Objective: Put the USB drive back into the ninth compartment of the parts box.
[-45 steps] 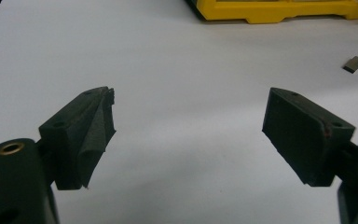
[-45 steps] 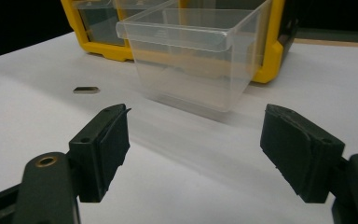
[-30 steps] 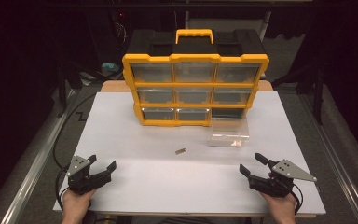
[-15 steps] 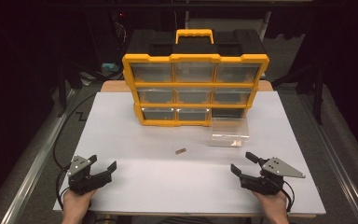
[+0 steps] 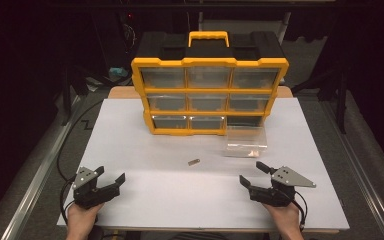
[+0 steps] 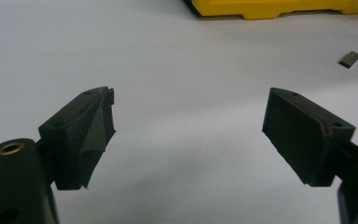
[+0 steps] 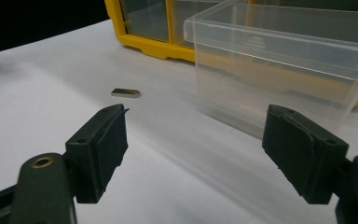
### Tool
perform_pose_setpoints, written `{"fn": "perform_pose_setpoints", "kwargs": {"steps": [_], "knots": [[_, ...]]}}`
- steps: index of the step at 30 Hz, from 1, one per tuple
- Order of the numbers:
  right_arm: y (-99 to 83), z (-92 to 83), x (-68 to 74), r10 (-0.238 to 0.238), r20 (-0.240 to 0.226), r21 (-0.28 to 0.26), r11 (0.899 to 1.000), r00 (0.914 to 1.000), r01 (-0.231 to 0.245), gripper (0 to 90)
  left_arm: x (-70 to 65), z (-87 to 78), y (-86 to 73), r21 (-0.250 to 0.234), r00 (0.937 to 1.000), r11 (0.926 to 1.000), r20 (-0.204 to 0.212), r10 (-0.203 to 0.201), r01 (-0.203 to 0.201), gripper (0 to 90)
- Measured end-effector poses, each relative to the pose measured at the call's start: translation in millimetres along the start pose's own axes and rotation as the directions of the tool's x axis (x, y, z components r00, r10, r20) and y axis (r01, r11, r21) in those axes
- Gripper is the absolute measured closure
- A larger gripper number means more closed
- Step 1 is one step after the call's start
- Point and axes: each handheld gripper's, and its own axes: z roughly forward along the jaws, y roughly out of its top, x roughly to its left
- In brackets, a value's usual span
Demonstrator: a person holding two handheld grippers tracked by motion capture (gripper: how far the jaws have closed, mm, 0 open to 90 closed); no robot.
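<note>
A yellow and black organizer with clear drawers stands at the back of the white table. In front of its empty lower right slot sits a clear drawer holding small brownish bits. To the left of the drawer lies a small metal piece. My left gripper rests open at the front left, nothing between its jaws. My right gripper is at the front right, open and empty; its jaws have just been opening a little wider. In the right gripper view the right gripper faces the metal piece and the drawer.
In the left gripper view the left gripper points over bare white table, with the metal piece far right and the organizer's base at the top. Dark floor and metal rails flank the table.
My right gripper has slid left along the front of the table, nearer the metal piece. The left gripper and everything else stayed put.
</note>
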Motion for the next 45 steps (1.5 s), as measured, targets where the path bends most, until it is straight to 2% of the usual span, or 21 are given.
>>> {"fn": "perform_pose_setpoints", "kwargs": {"steps": [5,9,19,23,28,33,41,45], "knots": [[1.6,5.4,3.8,-0.006,-0.021,0.003,1.000,0.9998,0.006,23.4,-0.4,0.4,0.2,-0.002,1.0000,1.0000,0.002,0.004,-0.004,17.6],[3.1,9.9,5.9,0.008,-0.037,0.005,1.000,0.9993,-0.007,23.9,0.0,0.3,0.2,0.000,1.0000,1.0000,0.002,0.002,-0.002,17.6],[7.7,24.5,14.9,-0.016,-0.072,0.016,1.000,0.9973,0.017,24.8,-0.5,0.0,0.1,-0.004,1.0000,1.0000,0.001,0.004,-0.004,17.6],[10.1,33.7,19.7,-0.008,-0.092,0.028,1.000,0.9957,0.011,25.5,0.1,-0.1,0.3,-0.004,1.0000,1.0000,-0.004,0.002,-0.002,17.7],[13.0,46.8,26.0,-0.032,-0.112,0.048,0.998,0.9932,0.037,26.3,0.2,0.1,0.3,-0.002,1.0000,1.0000,-0.003,0.001,-0.001,17.8],[18.0,56.6,31.4,-0.024,-0.140,0.048,0.998,0.9899,0.031,27.2,0.3,-0.1,0.1,-0.005,1.0000,1.0000,-0.005,-0.003,0.003,17.8],[25.1,78.0,43.6,-0.043,-0.161,0.113,0.992,0.9860,0.061,30.4,0.9,0.5,0.1,-0.001,1.0000,1.0000,-0.003,-0.005,0.005,17.8],[29.7,89.0,50.0,-0.055,-0.160,0.162,0.983,0.9856,0.081,32.0,1.1,0.4,0.0,-0.004,1.0000,1.0000,-0.003,-0.007,0.007,17.8]]}}
